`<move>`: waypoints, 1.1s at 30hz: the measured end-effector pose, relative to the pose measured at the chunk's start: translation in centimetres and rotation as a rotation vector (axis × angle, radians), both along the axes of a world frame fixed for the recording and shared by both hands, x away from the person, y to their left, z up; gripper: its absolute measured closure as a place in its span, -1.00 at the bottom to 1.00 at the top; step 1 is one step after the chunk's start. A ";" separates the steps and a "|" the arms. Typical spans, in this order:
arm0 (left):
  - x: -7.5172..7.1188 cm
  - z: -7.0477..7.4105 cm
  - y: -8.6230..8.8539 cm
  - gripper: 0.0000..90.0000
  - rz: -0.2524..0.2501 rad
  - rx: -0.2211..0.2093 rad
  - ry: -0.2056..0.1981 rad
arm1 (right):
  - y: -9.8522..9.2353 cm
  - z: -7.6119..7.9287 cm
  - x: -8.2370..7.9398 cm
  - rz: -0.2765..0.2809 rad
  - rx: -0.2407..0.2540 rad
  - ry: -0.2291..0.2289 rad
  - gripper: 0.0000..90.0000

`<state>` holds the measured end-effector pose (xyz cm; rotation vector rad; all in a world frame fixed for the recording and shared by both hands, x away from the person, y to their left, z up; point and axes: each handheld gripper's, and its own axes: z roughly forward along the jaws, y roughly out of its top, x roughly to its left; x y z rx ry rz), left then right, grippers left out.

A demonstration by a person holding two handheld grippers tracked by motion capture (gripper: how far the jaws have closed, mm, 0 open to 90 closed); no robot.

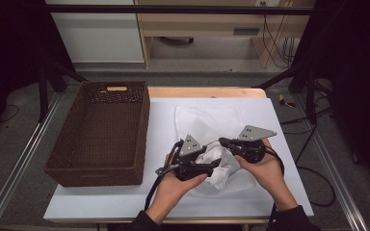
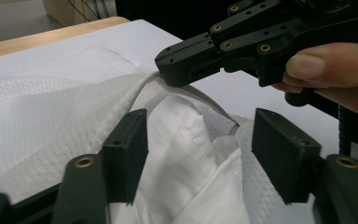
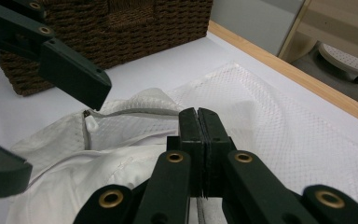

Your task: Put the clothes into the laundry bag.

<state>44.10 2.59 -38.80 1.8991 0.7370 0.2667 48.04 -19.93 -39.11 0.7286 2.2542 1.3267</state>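
Observation:
A white mesh bag [image 1: 207, 118] lies flat on the white table top, its zippered mouth [image 3: 130, 112] turned toward me. A bunched white cloth [image 2: 186, 154] sits in that mouth. My right gripper [image 3: 199, 126] is shut on the bag's upper edge and holds it raised over the cloth; its tips [image 2: 170, 70] show from the other side too. My left gripper [image 2: 200, 154] stands open around the cloth: the left jaw touches the fabric, the right jaw is apart from it. From above, the left gripper [image 1: 214, 166] and right gripper [image 1: 223, 142] meet at the bag's near end.
A deep brown woven basket [image 1: 142, 134] stands on the left of the table, close to the bag. The table's wooden far edge [image 1: 207, 91] runs behind the bag. Metal rails and cables flank the table.

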 end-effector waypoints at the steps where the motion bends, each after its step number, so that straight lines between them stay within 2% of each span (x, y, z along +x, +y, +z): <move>1: -0.1 0.1 0.1 -0.07 0.000 -0.001 -0.002 | 0.0 0.0 0.0 0.000 -0.001 0.000 1.00; 12: -1.6 -0.2 0.7 0.63 -0.009 0.088 0.023 | 0.0 0.0 -0.1 -0.001 -0.004 0.000 1.00; 15: -1.9 -0.5 0.9 0.76 -0.018 0.092 0.033 | 0.0 0.0 -0.1 0.002 -0.006 -0.003 1.00; 21: -2.1 -1.0 1.3 0.89 -0.017 0.091 0.049 | 0.1 0.0 -0.2 0.003 -0.007 -0.003 1.00; 33: -2.8 -1.9 2.2 0.97 -0.017 0.098 0.081 | 0.0 0.2 -0.2 0.003 -0.006 -0.006 1.00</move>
